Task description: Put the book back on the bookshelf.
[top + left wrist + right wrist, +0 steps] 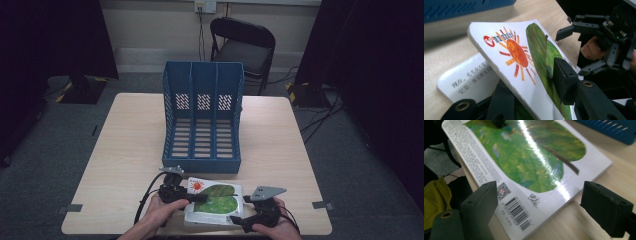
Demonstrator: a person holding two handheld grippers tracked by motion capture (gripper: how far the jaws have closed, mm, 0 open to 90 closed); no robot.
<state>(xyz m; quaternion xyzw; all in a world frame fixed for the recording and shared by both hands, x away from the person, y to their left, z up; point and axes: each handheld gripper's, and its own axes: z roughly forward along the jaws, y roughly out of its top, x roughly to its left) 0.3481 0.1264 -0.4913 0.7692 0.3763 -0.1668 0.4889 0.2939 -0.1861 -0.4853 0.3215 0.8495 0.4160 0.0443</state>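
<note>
Left tongs pinch a picture book at the near edge of the desk; right tongs stand spread beside it.

The left tongs [197,198] are clamped on the picture book [215,202], one jaw on the leaf-printed cover, the other beneath it, with the cover tilted up off a printed page. The right tongs [239,218] are spread wide at the book's barcode corner, pads clear of it. The book lies at the desk's [130,145] near edge, just before the blue file rack [203,117]. Bare desk lies open to the left and right of the rack.
</note>
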